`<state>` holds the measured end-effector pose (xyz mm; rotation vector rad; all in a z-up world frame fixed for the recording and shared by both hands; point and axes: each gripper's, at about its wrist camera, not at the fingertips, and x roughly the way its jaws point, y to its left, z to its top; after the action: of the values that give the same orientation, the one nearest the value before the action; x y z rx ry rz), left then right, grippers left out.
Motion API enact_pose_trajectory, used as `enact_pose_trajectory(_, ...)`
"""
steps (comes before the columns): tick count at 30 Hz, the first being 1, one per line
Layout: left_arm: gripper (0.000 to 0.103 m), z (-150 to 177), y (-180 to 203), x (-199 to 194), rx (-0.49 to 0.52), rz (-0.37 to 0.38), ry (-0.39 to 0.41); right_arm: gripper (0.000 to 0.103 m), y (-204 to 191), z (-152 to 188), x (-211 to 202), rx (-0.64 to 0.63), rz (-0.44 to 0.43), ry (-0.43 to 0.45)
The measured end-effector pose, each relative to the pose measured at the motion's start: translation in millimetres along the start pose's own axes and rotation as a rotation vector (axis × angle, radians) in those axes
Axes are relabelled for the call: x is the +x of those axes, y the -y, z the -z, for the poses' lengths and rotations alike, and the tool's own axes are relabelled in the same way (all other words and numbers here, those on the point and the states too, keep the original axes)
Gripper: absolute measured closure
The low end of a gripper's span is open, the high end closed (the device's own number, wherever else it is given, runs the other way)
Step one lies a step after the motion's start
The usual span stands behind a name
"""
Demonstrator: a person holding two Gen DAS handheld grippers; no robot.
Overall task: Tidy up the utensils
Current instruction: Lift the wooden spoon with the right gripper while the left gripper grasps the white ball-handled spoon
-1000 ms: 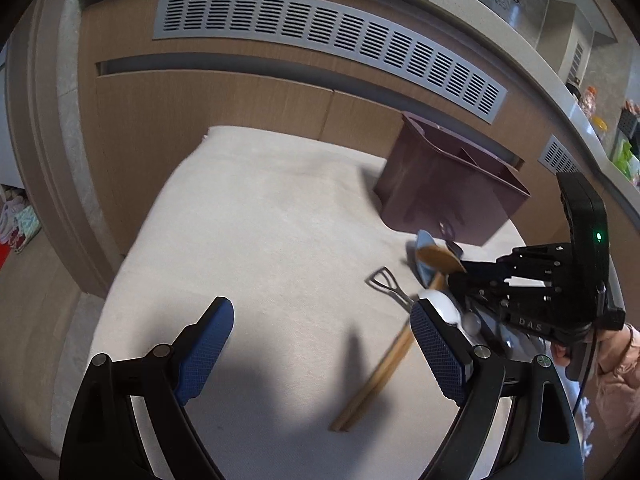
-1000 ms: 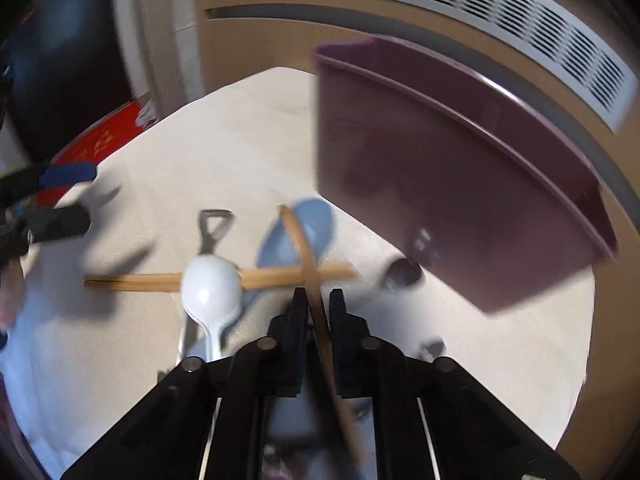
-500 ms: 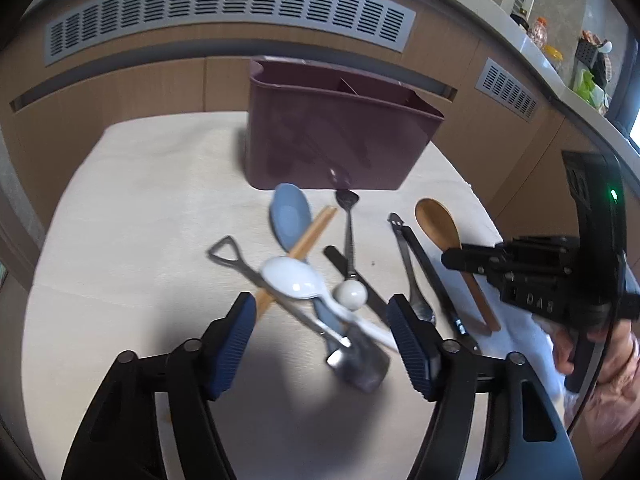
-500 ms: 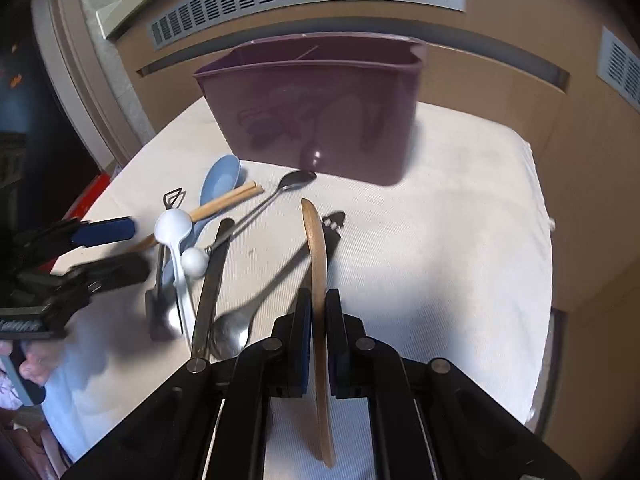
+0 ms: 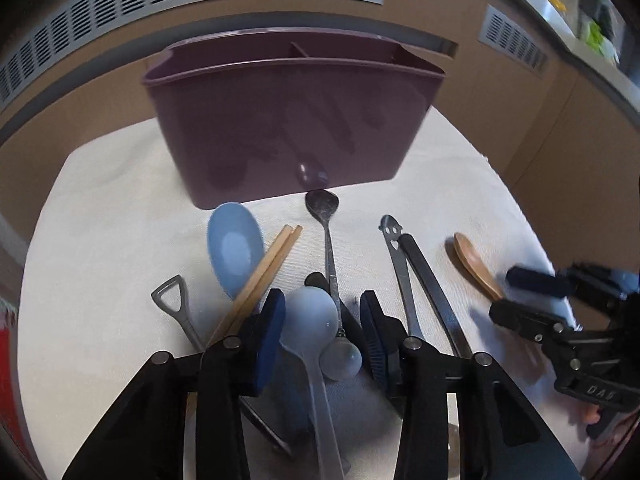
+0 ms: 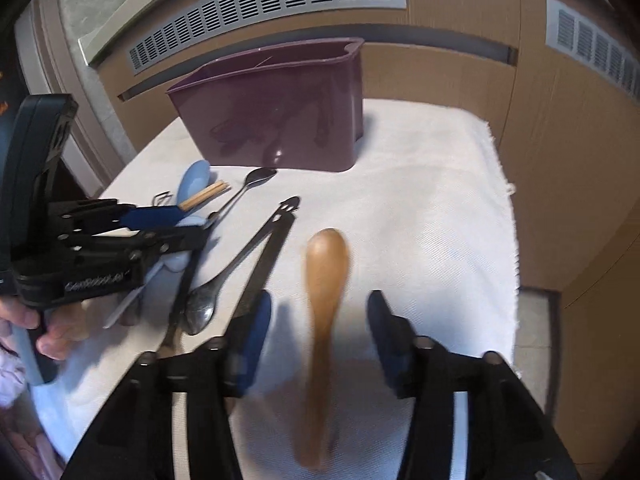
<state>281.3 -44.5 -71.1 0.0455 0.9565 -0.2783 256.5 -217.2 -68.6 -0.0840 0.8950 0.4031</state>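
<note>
Released since a moment ago, the smooth wooden spoon (image 6: 325,280) lies on the woven cloth between the opening right tongs (image 6: 320,320); the closing left tongs (image 5: 322,332) flank a glossy white spoon (image 5: 310,320), not yet pinching.

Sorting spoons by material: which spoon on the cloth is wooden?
The brown wooden spoon lying alone between the right gripper jaws; the others are blue, white or metal.

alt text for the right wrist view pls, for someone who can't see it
The right tool is opening around a wooden spoon lying blurred between its pads on a white cloth. A purple utensil caddy stands behind; more utensils and the left tool sit at left.
</note>
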Motion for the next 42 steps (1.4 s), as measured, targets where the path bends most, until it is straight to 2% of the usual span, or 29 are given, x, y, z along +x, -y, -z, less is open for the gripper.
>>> enact_pose_trajectory(4, 0.063, 7.1, -0.6, -6.6, 0.058, -0.003, -0.012, 0.052, -5.4, -6.1, 2.9, -0.039, 0.035, -0.003)
enact_pose_trajectory(10, 0.063, 18.7, -20.7, -28.0, -0.005, 0.031, -0.002, 0.053, -14.0, -22.0, 25.5, -0.062, 0.080, -0.047)
enact_pose_trajectory(11, 0.062, 20.0, -23.4, -30.0, -0.018, 0.039, -0.003, 0.057, -14.3, -24.0, 29.6, -0.056, 0.090, -0.058)
enact_pose_trajectory(13, 0.062, 23.3, -29.1, -33.5, -0.049, 0.065, -0.013, 0.072, -14.2, -26.0, 35.2, -0.047, 0.090, -0.083)
enact_pose_trajectory(14, 0.061, 25.7, -31.5, -35.3, -0.062, 0.083, -0.020, 0.075, -13.7, -26.4, 36.2, -0.040, 0.084, -0.089)
enact_pose_trajectory(19, 0.061, 26.1, -32.6, -36.1, -0.104, 0.151, -0.040, 0.075, -15.8, -22.5, 22.6, -0.034, 0.057, -0.061)
enact_pose_trajectory(28, 0.061, 12.5, -20.6, -22.8, -0.102, 0.135, -0.062, 0.075, -7.6, -5.5, 3.3, -0.015, 0.034, -0.029)
enact_pose_trajectory(37, 0.060, 13.5, 11.1, -19.3, -0.006, 0.195, -0.066, 0.075, -0.1, 6.3, 3.0, 0.018, 0.018, -0.035)
enact_pose_trajectory(42, 0.061, 13.8, -4.6, -26.7, -0.064, 0.133, -0.044, 0.075, -0.9, 6.7, 3.2, 0.016, 0.022, -0.029)
